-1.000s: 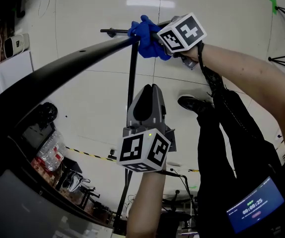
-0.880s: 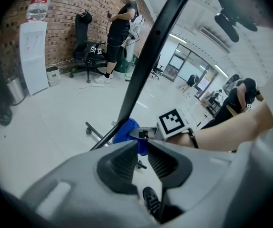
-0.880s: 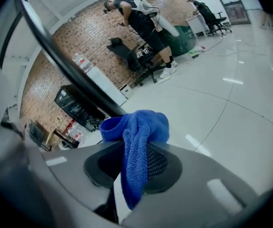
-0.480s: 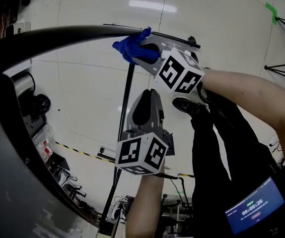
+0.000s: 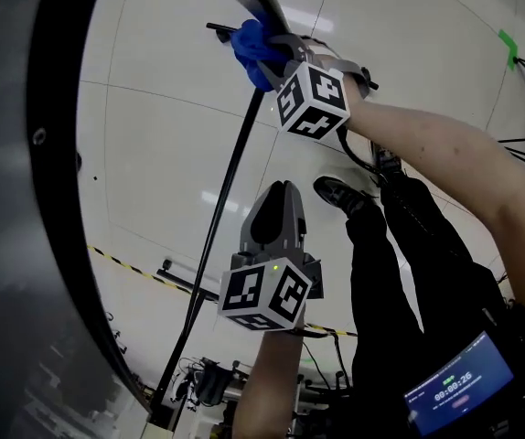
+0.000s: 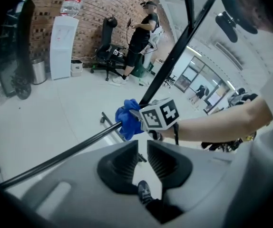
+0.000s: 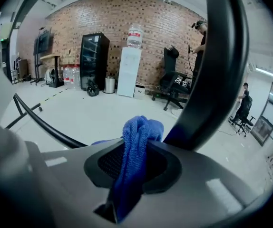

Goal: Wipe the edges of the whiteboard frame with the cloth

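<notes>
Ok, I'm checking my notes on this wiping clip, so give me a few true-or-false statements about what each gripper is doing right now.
1. The right gripper is shut on the cloth. True.
2. The cloth is red. False: it is blue.
3. The left gripper holds a second cloth. False: its jaws are shut with nothing between them.
4. The cloth sits against the frame. True.
5. A water cooler stands by the brick wall. True.
</notes>
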### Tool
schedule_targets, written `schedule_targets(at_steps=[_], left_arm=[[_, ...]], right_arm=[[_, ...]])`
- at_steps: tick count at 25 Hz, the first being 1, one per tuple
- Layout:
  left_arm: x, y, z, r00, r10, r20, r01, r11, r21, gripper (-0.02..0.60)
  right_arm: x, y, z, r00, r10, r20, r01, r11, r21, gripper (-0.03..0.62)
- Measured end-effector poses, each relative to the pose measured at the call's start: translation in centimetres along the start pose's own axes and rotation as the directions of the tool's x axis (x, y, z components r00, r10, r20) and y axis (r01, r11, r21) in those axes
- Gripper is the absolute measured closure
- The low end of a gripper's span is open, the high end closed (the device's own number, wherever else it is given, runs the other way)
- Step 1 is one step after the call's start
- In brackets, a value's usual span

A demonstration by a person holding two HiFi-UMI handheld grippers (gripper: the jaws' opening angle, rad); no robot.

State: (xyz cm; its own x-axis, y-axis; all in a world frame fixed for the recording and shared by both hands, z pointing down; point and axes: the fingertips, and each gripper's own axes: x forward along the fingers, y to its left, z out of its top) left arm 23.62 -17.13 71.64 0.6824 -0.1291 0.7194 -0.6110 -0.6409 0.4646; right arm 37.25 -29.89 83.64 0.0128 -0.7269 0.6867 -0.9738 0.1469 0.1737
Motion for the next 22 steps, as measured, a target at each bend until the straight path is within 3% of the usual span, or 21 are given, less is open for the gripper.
schedule_targets(at_steps=[5, 9, 15, 22], left_arm=[[-0.7, 1.1, -0.7, 0.999, 0.024, 0.026, -0.024, 1.0, -0.011, 0.529], [-1.5, 2.0, -1.2, 0.996, 0.058, 0.063, -0.056, 0.998, -0.035, 0.529], [-3.2, 3.5, -2.7, 0.982, 0.146, 0.116, -0.131, 0.983, -0.132, 0.53], [-4.7, 2.3, -5.3, 0.957, 0.237, 0.17, -0.188, 0.947, -0.26, 0.53]], right_arm=[[0.6, 0.0, -1.0, 0.999, 0.018, -0.041, -0.017, 0.999, 0.041, 0.517], [0.7, 1.6, -1.3, 0.997, 0.048, -0.064, -0.051, 0.998, -0.038, 0.517], [0.9, 6.5, -2.5, 0.975, 0.195, -0.102, -0.206, 0.973, -0.108, 0.516], [0.7, 7.4, -3.1, 0.957, 0.283, -0.064, -0.283, 0.959, 0.019, 0.516]])
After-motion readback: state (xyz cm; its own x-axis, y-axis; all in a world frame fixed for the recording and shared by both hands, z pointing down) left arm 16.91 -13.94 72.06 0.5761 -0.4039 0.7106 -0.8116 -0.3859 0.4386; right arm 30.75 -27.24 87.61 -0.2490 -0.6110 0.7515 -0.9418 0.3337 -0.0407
